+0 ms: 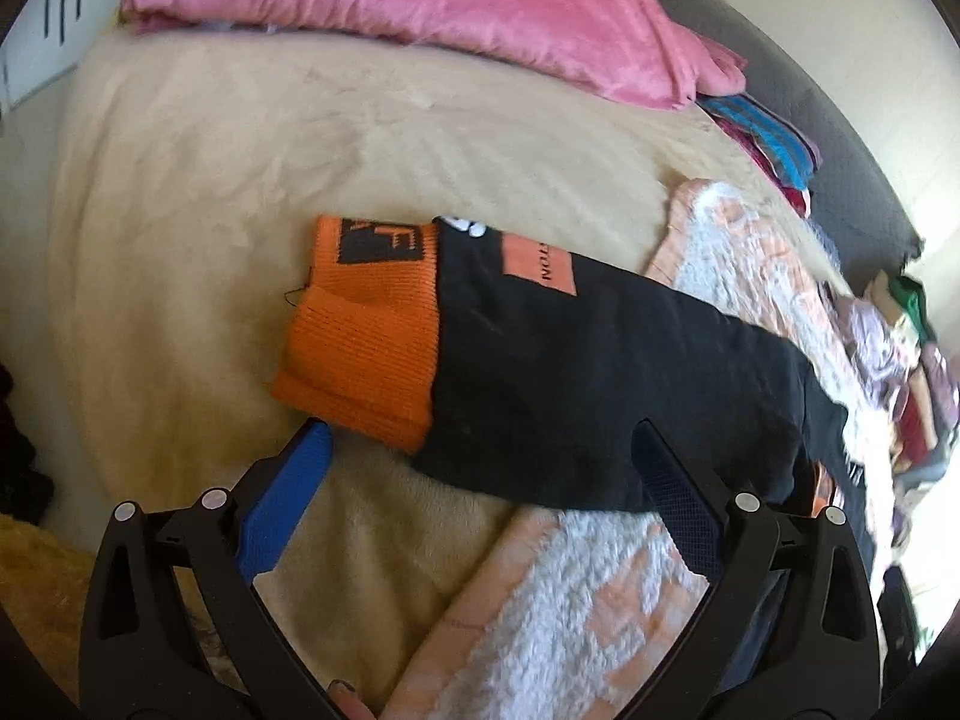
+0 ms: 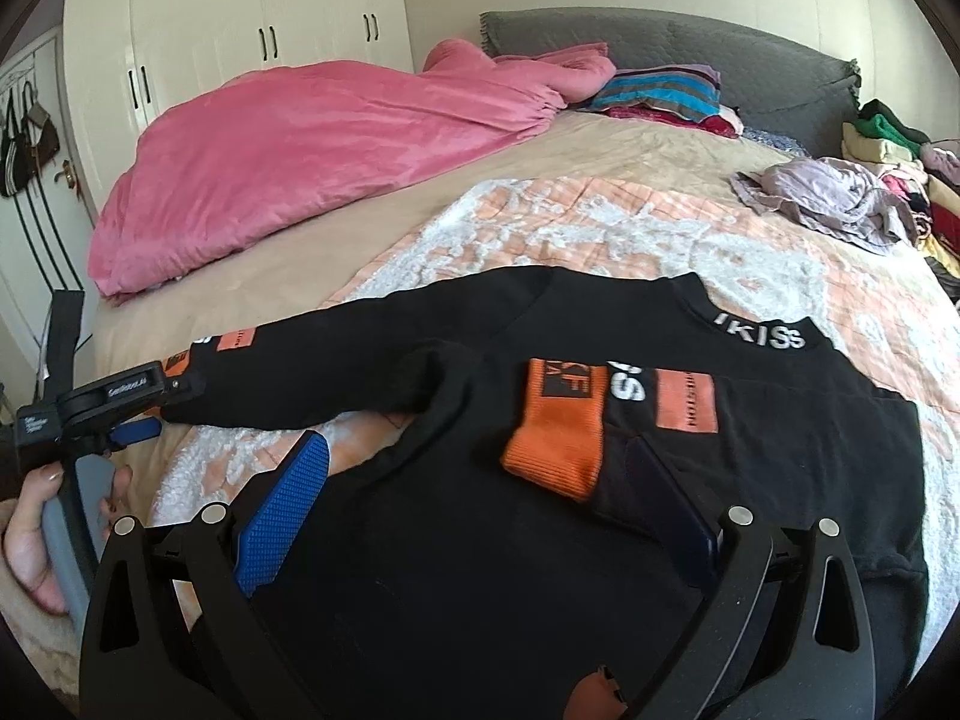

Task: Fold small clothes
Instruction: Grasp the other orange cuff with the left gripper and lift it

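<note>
Black sweatshirt (image 2: 540,540) spread flat on the patterned blanket (image 2: 600,228) covering the bed (image 2: 600,144). One orange-cuffed sleeve (image 2: 558,438) lies folded across the body; the other sleeve (image 1: 540,372) extends left. Right tool (image 2: 480,480), jaws apart, hovers over the body. Left tool (image 1: 480,450), jaws apart, apparently just above the extended sleeve; contact unclear. Pink duvet (image 2: 300,150) far left.

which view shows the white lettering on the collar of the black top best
The right wrist view. The black top lies spread there, and the white collar lettering faces the camera, readable. The left wrist view shows only one sleeve with its orange cuff; the collar is out of frame.
</note>
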Available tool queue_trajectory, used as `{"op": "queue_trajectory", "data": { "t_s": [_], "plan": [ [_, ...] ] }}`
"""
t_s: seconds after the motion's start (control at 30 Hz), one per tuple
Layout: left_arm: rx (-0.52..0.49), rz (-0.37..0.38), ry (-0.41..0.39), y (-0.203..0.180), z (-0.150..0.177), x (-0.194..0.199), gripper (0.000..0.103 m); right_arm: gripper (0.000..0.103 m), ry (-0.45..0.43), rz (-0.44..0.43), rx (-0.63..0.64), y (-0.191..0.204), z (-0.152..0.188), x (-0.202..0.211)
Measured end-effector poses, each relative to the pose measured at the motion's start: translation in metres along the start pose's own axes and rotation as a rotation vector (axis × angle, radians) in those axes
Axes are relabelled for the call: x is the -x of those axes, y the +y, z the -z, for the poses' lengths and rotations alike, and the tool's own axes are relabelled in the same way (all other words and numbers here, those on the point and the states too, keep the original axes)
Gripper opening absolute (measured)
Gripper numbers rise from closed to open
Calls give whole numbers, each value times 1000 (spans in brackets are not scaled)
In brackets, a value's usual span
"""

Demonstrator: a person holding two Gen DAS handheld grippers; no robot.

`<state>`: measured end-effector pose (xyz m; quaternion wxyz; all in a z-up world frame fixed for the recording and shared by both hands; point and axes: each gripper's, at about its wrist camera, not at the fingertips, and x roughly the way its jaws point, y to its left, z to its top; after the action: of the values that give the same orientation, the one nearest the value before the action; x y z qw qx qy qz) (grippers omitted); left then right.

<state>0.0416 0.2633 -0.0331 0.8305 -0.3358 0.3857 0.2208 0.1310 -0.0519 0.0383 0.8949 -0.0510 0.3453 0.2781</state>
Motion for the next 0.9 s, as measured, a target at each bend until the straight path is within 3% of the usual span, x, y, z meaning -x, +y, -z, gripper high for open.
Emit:
{"op": "queue_trajectory", "data": {
  "t_s": [0.2, 0.27, 0.33, 0.5, 0.9],
  "plan": [
    [38, 56, -50, 2, -19, -6, 93, 98, 3, 6, 3, -5, 3, 4],
    [53, 60, -63, 4, -26, -7, 87, 98, 4, 12, 10, -6, 4, 4],
    [50, 55, -70, 2, -32, -7, 53, 98, 5, 16, 10, -8, 5, 4],
    [39, 54, -70, 0, -40, -6, 7, 98, 6, 13, -23, -18, 9, 6],
    [-57, 229, -146, -32, -50, 26, 5, 98, -31, 29, -125, -56, 26, 12]
  ]
}}
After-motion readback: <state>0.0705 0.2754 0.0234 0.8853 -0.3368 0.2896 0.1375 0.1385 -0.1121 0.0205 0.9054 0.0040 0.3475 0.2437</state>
